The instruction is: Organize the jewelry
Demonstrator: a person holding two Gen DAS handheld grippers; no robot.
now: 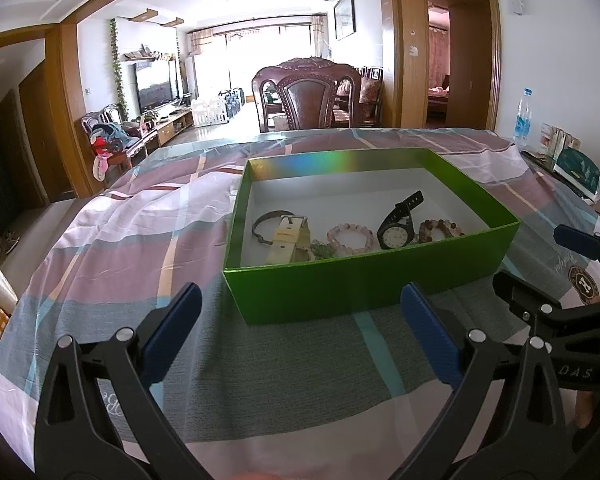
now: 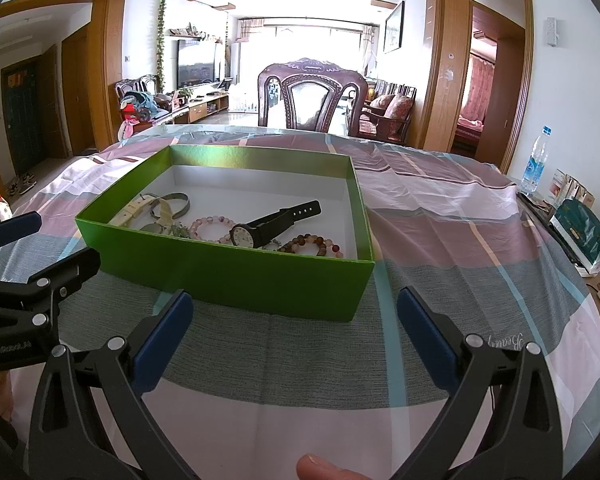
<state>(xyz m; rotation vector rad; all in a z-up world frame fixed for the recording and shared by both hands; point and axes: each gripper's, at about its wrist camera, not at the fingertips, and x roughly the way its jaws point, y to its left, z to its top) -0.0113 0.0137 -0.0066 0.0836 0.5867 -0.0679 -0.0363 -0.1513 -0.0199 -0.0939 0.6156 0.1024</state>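
Box (image 1: 364, 292) sits on cloth-covered table (image 1: 140, 240), chair (image 1: 306, 96) behind table's far edge. Inside box, along near wall, left to right: bangle (image 1: 266, 226), strap watch (image 1: 290, 238), bead bracelet (image 1: 350, 238), second watch (image 1: 400, 224), another bead bracelet (image 1: 440, 230). Water bottle (image 1: 523, 118) stands at table's far right. Both grippers before box, left gripper (image 1: 304, 330) beside right gripper (image 2: 296, 334).

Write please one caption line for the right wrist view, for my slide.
Open right gripper hovers before a green box holding a black watch and bead bracelets on a plaid cloth.
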